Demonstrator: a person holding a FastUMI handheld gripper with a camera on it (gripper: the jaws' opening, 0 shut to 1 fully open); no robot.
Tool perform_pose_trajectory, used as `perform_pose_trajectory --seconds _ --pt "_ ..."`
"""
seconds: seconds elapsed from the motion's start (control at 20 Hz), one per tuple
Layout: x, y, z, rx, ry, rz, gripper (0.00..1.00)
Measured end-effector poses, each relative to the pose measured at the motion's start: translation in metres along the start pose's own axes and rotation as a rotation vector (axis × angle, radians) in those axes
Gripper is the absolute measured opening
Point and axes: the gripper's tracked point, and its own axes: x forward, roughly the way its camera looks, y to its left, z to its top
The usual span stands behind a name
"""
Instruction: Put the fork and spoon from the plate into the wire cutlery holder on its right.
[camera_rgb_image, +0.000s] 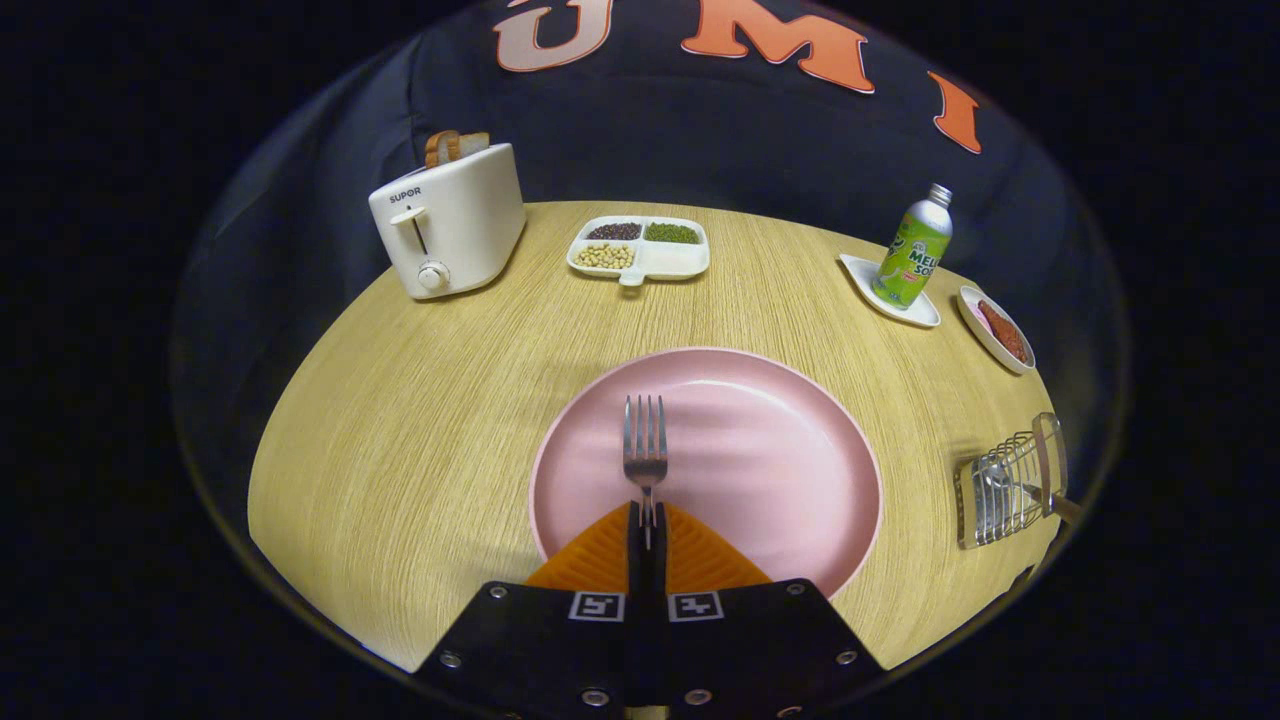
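step: silver metal fork (646, 448) pinched by gripper (647, 522) over round pink plate (800, 520) (spoon seemingly binned) | next: carried to wire cutlery holder (1005, 490), 3 o'clock

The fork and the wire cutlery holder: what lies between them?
In the gripper view, the tongs are shut on the fork. Between it and the wire cutlery holder lie only the bare pink plate and a strip of wooden table.

The claw (647, 525) is closed on the fork (646, 452), whose tines reach ahead over the plate (780, 470) on the bench (400, 420). Right of the claw stands the wire cutlery holder (1005, 490). Far ahead lie a divided tray (640, 250), a toaster (447, 225) to its left, and a bottle (912, 252) to its right.
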Motion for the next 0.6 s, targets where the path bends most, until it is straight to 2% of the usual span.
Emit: perform_pose_trajectory --seconds 0.25,0.4,0.6 --pt "-0.031 -0.021 0.015 -0.016 -0.012 0.038 0.01" --pt "-0.053 -0.046 0.024 -0.038 -0.027 0.031 0.01" --pt "-0.081 -0.091 0.03 -0.002 -0.025 0.02 0.01"
